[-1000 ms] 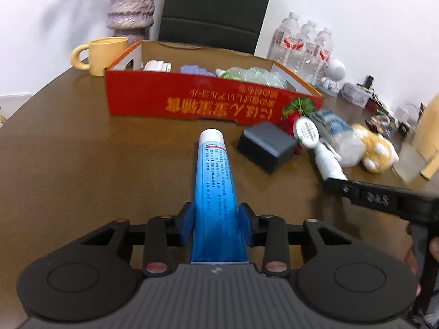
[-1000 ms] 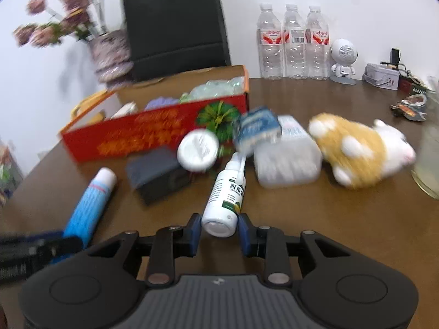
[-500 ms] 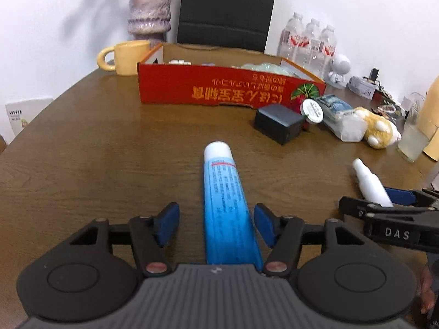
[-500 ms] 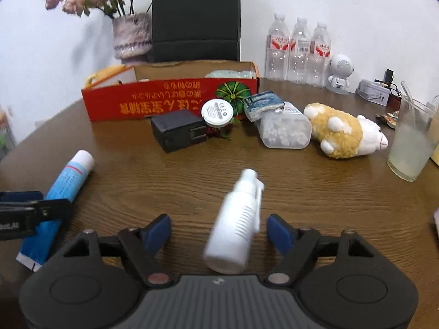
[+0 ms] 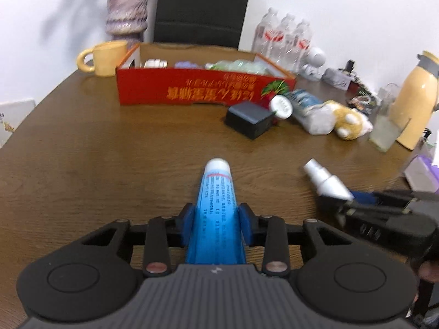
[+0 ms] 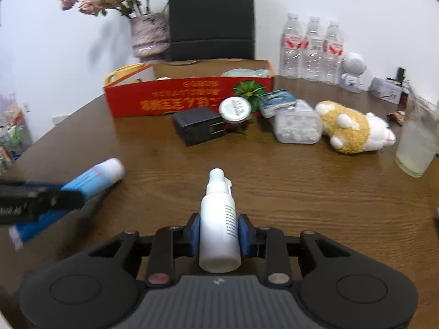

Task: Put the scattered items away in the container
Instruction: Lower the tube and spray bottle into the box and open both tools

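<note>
Gripping on both sides: left gripper [image 5: 216, 219] is clamped on the blue tube [image 5: 215, 205], jaws just closed in onto it, white cap pointing at the box. Right gripper [image 6: 218, 231] is clamped on the white spray bottle [image 6: 218, 227], jaws likewise just closed, blue pads pressing its sides, nozzle forward. Both items sit low over the wooden table [image 6: 301, 186], well short of the container.

Container = red cardboard box [image 5: 192, 90] at the far side of the table, open top, upside-down print on the near wall. Inside: white packets [image 5: 155, 63] at the left end, something pale purple [image 5: 185, 65] mid, clear greenish bubbly plastic [image 5: 238, 65] toward the right. Can't make out more of the contents.

Loose items, just beside the box's right end: black adapter [image 6: 199, 124], round white lid [image 6: 235, 108] touching it, blue-white packet [image 6: 277, 101] resting on a clear tub [image 6: 297, 126] of white pellets lying on its side, plush toy [image 6: 354, 130] against the tub.

Other vessels: yellow mug [image 5: 105, 58] left of the box, glass of cloudy liquid [image 6: 418, 144] at right, three water bottles [image 6: 312, 49] at the back, vase [image 6: 149, 35] with dried flowers.
</note>
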`<action>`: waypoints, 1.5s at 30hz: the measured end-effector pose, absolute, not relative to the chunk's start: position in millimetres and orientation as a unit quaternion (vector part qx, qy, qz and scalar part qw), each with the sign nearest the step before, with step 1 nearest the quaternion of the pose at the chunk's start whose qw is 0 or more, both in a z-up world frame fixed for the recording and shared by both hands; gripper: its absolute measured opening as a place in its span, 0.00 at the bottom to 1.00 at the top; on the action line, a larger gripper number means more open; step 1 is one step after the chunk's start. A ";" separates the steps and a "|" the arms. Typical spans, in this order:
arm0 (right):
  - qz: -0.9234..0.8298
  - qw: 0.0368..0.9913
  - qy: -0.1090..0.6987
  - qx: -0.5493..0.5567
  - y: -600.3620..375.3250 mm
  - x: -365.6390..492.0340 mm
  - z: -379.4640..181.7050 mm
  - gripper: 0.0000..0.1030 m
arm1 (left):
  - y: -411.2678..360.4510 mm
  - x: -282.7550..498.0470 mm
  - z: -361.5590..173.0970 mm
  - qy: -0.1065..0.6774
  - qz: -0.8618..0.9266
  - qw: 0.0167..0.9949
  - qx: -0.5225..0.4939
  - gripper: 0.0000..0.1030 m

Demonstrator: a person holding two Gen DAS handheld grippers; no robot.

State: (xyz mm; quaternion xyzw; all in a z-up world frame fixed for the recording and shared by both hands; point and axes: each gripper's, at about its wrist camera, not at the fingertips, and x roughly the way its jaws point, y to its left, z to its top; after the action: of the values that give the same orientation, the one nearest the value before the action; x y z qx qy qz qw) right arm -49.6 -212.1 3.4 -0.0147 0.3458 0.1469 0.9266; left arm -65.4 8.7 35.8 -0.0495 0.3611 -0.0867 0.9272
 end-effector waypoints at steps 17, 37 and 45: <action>0.185 0.940 0.287 0.008 -196.1 2.6 71.0 0.25 | 49.7 22.6 108.1 0.304 -0.136 0.934 -0.133 0.34; 0.210 0.832 0.512 0.042 -83.1 359.2 34.8 0.49 | 69.5 331.0 52.6 0.441 -0.037 0.870 -0.215 0.71; 0.193 0.843 0.502 0.009 -108.2 337.9 72.5 0.67 | 76.8 314.3 71.6 0.455 -0.022 0.869 -0.192 0.79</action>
State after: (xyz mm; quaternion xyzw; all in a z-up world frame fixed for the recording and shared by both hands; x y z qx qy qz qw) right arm 337.9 -108.2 72.5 0.0086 0.5015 0.1934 0.8432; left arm 314.3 76.8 71.6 -0.1922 0.4547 -0.0216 0.8694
